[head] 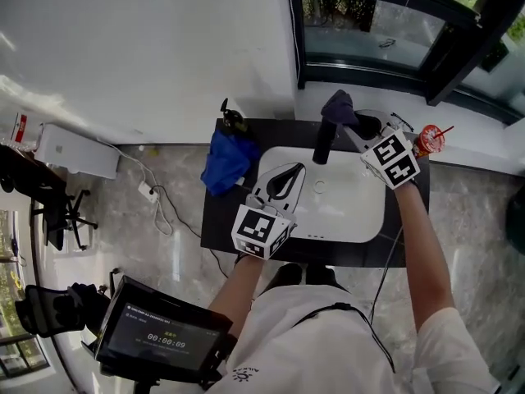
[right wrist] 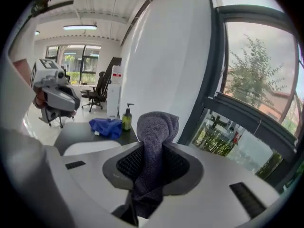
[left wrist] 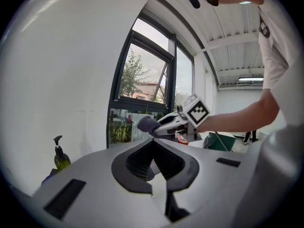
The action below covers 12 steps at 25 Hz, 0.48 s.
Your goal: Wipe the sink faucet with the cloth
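A black faucet [head: 322, 144] stands upright at the back rim of the white sink [head: 361, 230]. My right gripper [head: 351, 124] is shut on a grey-purple cloth [head: 337, 105], held just above and right of the faucet's top. In the right gripper view the cloth [right wrist: 155, 133] stands up between the pads and hangs behind them. My left gripper [head: 294, 169] hovers over the basin's left part, jaws shut and empty, tips [left wrist: 153, 140] meeting. The left gripper view shows the right gripper [left wrist: 160, 127] with the cloth [left wrist: 147, 124] ahead. Neither gripper view shows the faucet.
A blue cloth [head: 225, 161] lies bunched on the dark counter [head: 215, 220] left of the sink, with a soap pump bottle [head: 232, 118] behind it. A red cup with a straw [head: 428, 140] stands at the right. The window frame [head: 369, 64] runs behind the counter.
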Motion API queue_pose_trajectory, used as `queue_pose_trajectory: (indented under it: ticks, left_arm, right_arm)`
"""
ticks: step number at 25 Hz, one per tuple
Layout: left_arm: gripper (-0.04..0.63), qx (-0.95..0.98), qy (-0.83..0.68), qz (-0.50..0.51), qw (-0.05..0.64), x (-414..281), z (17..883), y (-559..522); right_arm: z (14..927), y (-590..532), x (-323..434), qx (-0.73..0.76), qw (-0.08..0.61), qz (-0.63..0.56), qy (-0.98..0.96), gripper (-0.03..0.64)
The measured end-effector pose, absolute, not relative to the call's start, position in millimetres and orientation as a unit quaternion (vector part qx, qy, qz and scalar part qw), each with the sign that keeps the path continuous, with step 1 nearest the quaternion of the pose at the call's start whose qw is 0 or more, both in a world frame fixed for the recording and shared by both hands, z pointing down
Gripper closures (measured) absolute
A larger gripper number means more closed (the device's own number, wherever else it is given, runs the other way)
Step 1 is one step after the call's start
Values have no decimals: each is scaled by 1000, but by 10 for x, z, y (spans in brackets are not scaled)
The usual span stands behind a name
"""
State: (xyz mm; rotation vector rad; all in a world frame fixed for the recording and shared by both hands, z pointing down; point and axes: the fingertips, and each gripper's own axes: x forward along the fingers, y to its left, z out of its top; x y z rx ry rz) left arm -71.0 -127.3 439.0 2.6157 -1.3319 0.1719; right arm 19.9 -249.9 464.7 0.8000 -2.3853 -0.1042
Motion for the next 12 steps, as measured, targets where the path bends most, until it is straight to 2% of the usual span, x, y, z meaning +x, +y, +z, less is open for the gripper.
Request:
queue_pose_trajectory:
  ticks: [5, 12]
  left_arm:
    - [595, 880, -458, 66, 111, -770, 4498, -1219]
    - [595, 878, -458, 70, 117, -812, 4557, -1190]
  right_arm:
    - [4913, -2938, 141, 275, 401, -117, -866, 514]
    - [5196, -2951, 120, 223, 473, -180, -833, 514]
